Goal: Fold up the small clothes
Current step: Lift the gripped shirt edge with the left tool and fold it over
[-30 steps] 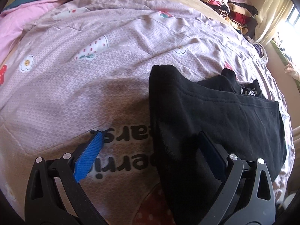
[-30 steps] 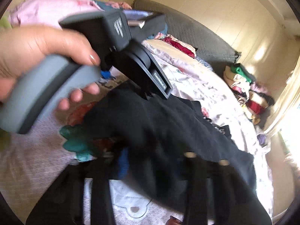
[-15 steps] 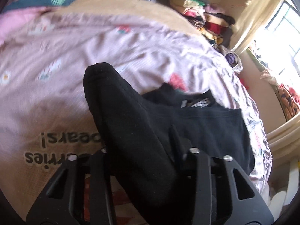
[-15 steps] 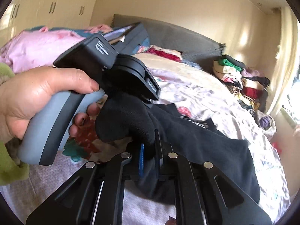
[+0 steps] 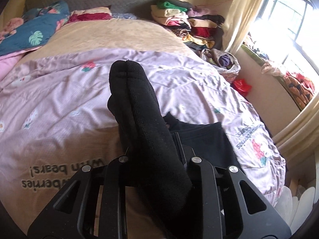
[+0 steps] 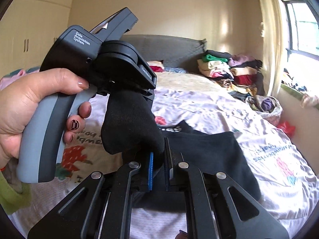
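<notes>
A small black garment (image 5: 139,119) is lifted off the bed; one folded edge sticks up between my left gripper's jaws. My left gripper (image 5: 157,155) is shut on it. In the right wrist view the same black garment (image 6: 131,123) hangs between both grippers, its lower part (image 6: 209,155) trailing on the quilt. My right gripper (image 6: 158,159) is shut on the cloth's near end, blue pads (image 6: 151,171) pinching it. The left gripper's body (image 6: 95,59), held by a hand, sits just above and to the left.
A pink printed quilt (image 5: 59,103) covers the bed. A stack of folded clothes (image 5: 189,25) stands at the far right by the curtain. Pillows and a blue leaf-print blanket (image 5: 35,33) lie at the headboard. A green cloth (image 6: 14,197) lies at the left edge.
My left gripper closed on the black garment and lifted it off the quilt. My right gripper also closed on it. Both views tilted up toward the headboard.
</notes>
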{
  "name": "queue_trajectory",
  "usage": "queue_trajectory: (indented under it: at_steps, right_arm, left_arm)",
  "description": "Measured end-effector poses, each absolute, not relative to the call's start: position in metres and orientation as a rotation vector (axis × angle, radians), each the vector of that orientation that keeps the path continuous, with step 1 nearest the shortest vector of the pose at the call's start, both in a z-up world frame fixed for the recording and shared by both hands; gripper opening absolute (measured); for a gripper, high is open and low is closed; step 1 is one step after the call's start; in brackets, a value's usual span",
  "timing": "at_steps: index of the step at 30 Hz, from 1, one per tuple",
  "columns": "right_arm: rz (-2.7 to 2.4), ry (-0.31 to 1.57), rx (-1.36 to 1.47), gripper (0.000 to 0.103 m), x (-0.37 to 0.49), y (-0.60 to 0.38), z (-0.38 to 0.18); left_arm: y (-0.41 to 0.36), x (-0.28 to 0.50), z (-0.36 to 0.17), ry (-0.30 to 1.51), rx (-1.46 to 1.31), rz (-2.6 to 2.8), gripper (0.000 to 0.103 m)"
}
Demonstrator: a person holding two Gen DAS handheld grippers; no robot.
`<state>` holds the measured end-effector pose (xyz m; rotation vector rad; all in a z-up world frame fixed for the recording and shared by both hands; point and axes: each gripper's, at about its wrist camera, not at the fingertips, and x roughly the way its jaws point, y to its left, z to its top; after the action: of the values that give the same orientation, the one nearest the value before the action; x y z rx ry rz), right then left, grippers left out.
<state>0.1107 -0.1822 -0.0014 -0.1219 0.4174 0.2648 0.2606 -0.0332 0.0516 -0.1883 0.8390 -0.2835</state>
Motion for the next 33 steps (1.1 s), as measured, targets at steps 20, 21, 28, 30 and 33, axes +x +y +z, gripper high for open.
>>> queue_trajectory:
  at_steps: [20, 21, 28, 30, 33]
  right_arm:
    - [0.183, 0.492, 0.011, 0.007, 0.113, -0.250, -0.007]
    - [0.181, 0.499, 0.025, 0.007, 0.114, -0.252, -0.008]
    - [0.187, 0.548, 0.111, 0.007, 0.115, -0.270, -0.019]
    - [0.188, 0.570, 0.139, 0.007, 0.118, -0.276, -0.023]
    - [0.185, 0.598, 0.187, 0.007, 0.121, -0.283, -0.028]
  left_arm:
    - [-0.106, 0.267, 0.039, 0.889, -0.200, -0.351, 0.017]
    - [-0.110, 0.268, 0.037, 0.892, -0.198, -0.354, 0.017]
    - [-0.134, 0.272, 0.029, 0.923, -0.175, -0.371, 0.019]
    - [-0.141, 0.274, 0.025, 0.933, -0.167, -0.375, 0.020]
    - [-0.151, 0.278, 0.017, 0.953, -0.155, -0.382, 0.021]
